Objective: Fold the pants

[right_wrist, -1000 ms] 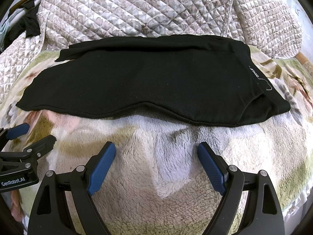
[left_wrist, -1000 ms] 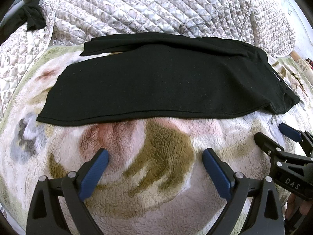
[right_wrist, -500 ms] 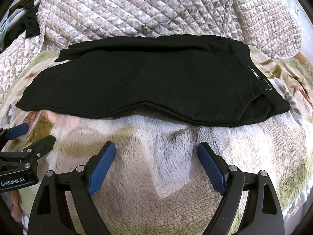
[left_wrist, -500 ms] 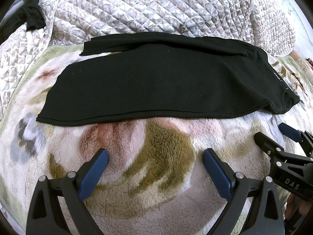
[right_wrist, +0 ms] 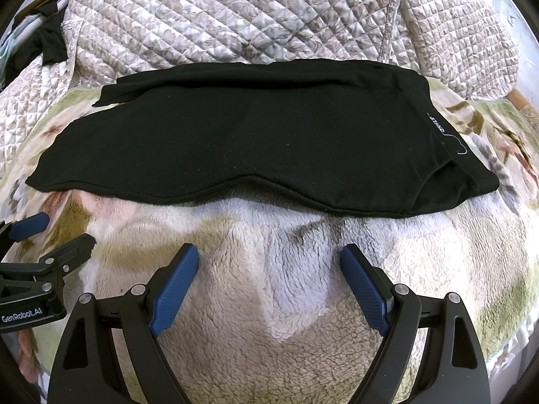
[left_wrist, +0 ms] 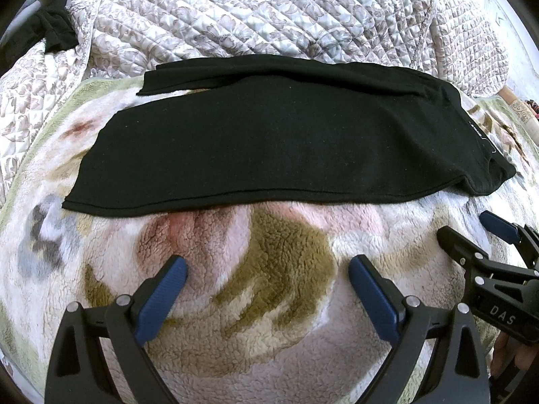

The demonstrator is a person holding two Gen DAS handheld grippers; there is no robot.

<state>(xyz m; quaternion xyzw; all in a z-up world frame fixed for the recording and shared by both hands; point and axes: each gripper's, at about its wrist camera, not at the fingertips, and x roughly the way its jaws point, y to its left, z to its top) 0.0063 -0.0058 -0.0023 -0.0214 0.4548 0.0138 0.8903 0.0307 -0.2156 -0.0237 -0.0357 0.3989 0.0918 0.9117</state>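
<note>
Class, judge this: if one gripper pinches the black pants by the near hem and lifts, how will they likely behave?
The black pants will probably droop limply: their near edge already waves over the fleece blanket. They look thin and flat, so likely light. The fluffy pile may cling, so dragging them could bunch the cloth.

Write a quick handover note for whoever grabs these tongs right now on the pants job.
Left tongs: open, empty, over the fleece blanket, short of the pants.
Right tongs: open, empty, also over the blanket.
Pants: black, flat across the blanket, one leg laid over the other, waistband to the right, leg ends to the left. A quilt lies behind.
Done: pants appear folded once lengthwise.
Left: likely grip one end and fold it across to the other; nothing is gripped yet.
</note>
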